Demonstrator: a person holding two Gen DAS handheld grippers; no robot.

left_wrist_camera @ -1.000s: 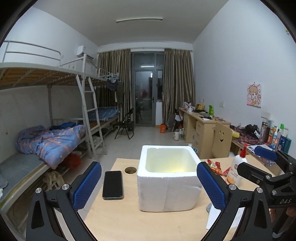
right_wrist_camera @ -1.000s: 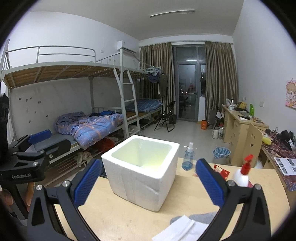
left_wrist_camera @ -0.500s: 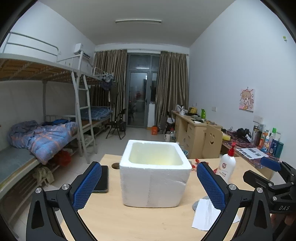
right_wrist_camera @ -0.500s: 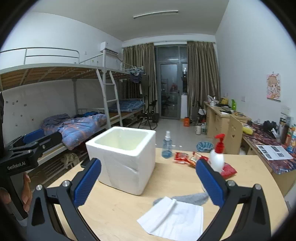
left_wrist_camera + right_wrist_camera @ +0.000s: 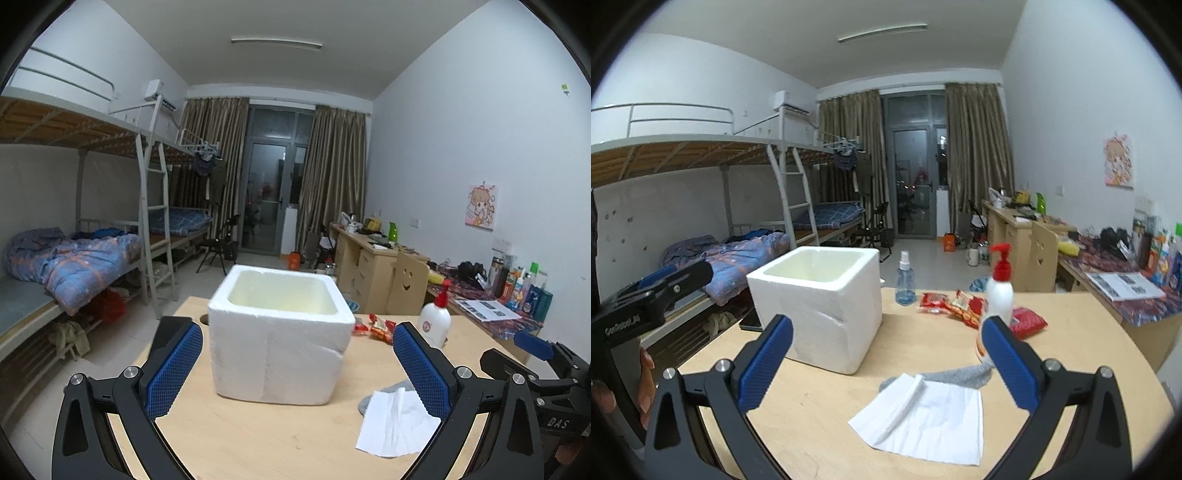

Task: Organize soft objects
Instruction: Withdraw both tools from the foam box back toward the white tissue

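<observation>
Soft items sit on the wooden table [image 5: 1071, 332], right of centre: white tissue [image 5: 923, 417] lying flat and creased, grey cloth [image 5: 960, 374] tucked under its far edge, touching it. Neither is held.

Left to right in the right wrist view: left gripper [image 5: 653, 288] at the frame edge, a hand [image 5: 642, 384] on its handle. Phone [image 5: 751, 321] flat on the table, mostly hidden behind the box. White foam box [image 5: 820, 310] upright, open top, nothing visible inside from this angle. Blue spray bottle [image 5: 905, 282] just behind the box's right corner. Red snack packets [image 5: 953, 304] near it. Pump bottle [image 5: 997, 295] with red top upright, just beyond the grey cloth.

Right gripper [image 5: 886, 362]: jaws spread wide, nothing between them, hovering above the table with the tissue under the gap.

Left wrist view: left gripper [image 5: 297, 365] also wide, nothing gripped, foam box [image 5: 277, 332] framed between the blue pads [image 5: 173, 369]. Tissue [image 5: 395, 424] at the right pad, apart from the box. Right gripper [image 5: 535, 354] visible at far right.
</observation>
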